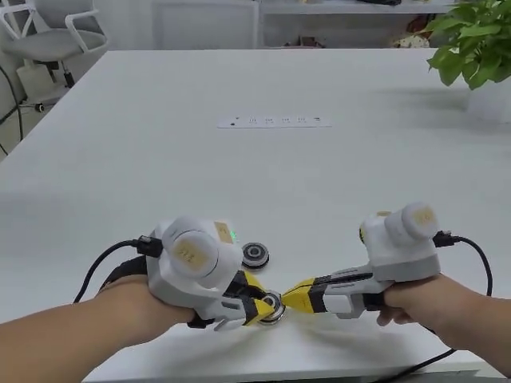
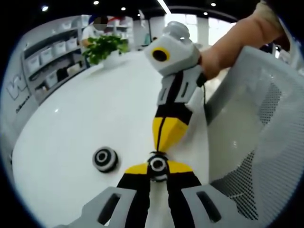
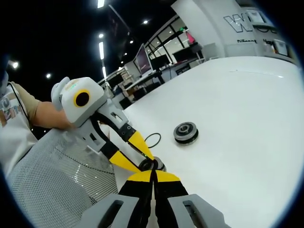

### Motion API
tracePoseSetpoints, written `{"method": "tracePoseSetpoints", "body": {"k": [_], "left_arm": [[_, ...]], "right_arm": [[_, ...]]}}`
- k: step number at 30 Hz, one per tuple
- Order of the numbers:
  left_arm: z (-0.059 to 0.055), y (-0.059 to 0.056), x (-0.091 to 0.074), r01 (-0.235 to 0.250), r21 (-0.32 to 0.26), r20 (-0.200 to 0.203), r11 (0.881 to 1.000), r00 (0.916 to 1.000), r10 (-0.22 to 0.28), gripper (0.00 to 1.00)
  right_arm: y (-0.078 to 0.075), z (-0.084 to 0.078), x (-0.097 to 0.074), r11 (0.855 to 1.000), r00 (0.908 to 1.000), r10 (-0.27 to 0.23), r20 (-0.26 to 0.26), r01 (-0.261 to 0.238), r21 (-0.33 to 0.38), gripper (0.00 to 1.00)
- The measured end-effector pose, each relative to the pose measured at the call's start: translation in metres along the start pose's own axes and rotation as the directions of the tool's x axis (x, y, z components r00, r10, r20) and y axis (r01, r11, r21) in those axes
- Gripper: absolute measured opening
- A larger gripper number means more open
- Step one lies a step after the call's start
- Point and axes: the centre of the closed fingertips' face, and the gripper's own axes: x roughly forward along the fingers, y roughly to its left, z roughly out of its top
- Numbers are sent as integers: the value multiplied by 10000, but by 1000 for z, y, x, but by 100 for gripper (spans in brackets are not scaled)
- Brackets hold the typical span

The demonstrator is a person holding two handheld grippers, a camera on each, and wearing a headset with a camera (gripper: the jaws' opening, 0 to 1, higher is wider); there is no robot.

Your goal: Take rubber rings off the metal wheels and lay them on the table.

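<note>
My left gripper (image 1: 267,307) is shut on a small metal wheel (image 1: 272,306) with a black rubber ring, held just above the table's near edge. In the left gripper view the wheel (image 2: 157,165) sits between my yellow fingertips (image 2: 137,169). My right gripper (image 1: 289,300) comes in from the right with its jaws shut. Its tips (image 2: 160,151) pinch the wheel's rim where the rubber ring runs. The right gripper view shows the held wheel (image 3: 156,165) just beyond my right gripper (image 3: 153,173). A second wheel (image 1: 255,254) with its ring lies flat on the table behind.
The white table (image 1: 263,175) stretches away, with a flat white strip (image 1: 274,121) at its middle. A potted plant (image 1: 473,44) stands at the far right and an office chair (image 1: 56,32) at the far left. A thin black loop (image 3: 153,139) lies beside the left gripper.
</note>
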Motion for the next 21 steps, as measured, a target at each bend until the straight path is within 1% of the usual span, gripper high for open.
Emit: {"method": "tracePoseSetpoints", "body": {"k": [4,5,10,13,21], "left_arm": [[0,0,0,9,13,-30,10000,10000,-9,12],[0,0,0,13,19,-27,10000,10000,-13,12],[0,0,0,19,37,-22,10000,10000,-19,12],[0,0,0,7,34,-20,10000,10000,-7,12],[0,0,0,17,30,-10,10000,10000,-17,12]], "right_arm": [[1,0,0,10000,10000,49,-24,-49,-63,0],[2,1,1,9997,10000,63,-54,-65,-230,0],[5,1,3,9995,9998,196,-58,-197,-264,0],[9,1,5,9985,9995,284,-126,-290,-461,0],[10,2,7,9972,9993,349,-155,-358,-661,0]]}}
